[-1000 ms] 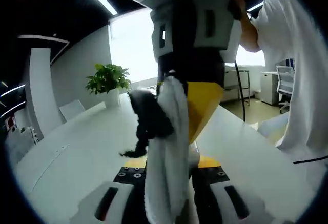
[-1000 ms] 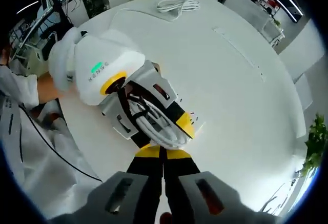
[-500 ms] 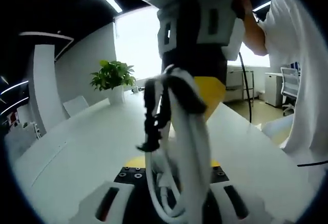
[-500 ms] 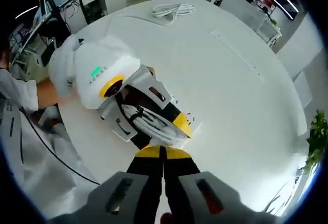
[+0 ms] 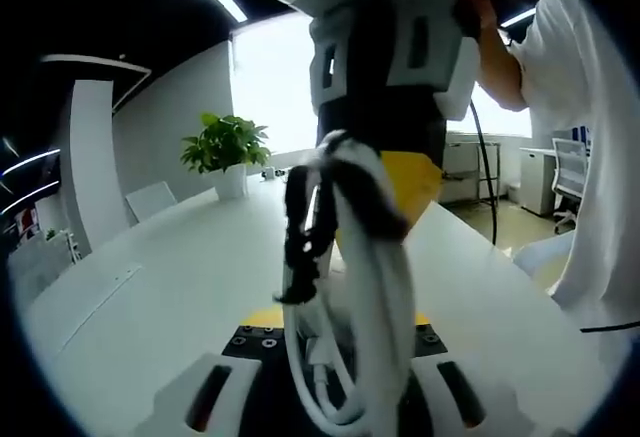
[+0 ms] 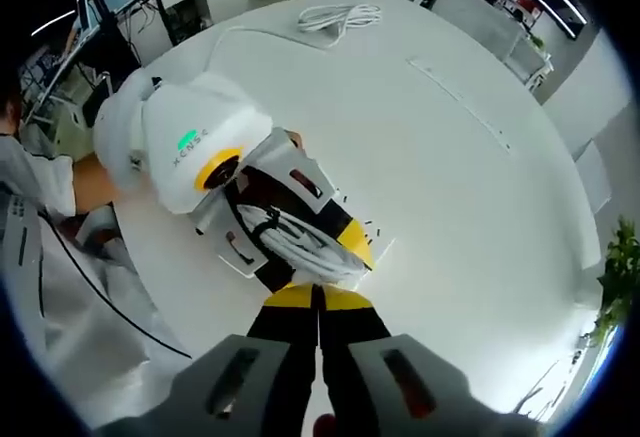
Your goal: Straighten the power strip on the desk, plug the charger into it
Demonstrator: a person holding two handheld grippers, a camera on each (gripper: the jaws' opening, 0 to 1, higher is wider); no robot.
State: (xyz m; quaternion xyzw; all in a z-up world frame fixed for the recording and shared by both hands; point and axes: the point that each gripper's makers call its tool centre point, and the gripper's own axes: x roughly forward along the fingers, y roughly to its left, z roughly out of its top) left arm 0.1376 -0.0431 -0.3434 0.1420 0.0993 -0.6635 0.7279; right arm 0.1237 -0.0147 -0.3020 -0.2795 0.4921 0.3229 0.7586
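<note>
A white coiled charger cable (image 5: 375, 287) with a loose black strap (image 5: 300, 237) stands up between the jaws of my left gripper (image 5: 330, 397), which is shut on its lower end. My right gripper (image 5: 400, 197), yellow-tipped, comes down from above and meets the coil's top. In the right gripper view the coil (image 6: 300, 242) lies in the left gripper (image 6: 330, 247), and my right gripper (image 6: 318, 295) is shut with its tips at the coil's near end. A white power strip with its bundled cord (image 6: 340, 15) lies at the far side of the white desk (image 6: 470, 207).
A person in a white shirt (image 5: 590, 137) stands close on the right, with a sleeve (image 6: 40, 287) and a thin black cable (image 6: 100, 297) at the desk's near edge. A potted plant (image 5: 228, 147) stands at the desk's far end. Office chairs and desks lie beyond.
The coil has turned from edge-on to showing its open loop. The black strap, which stuck out to the left, now hangs down. Both grippers have kept their places.
</note>
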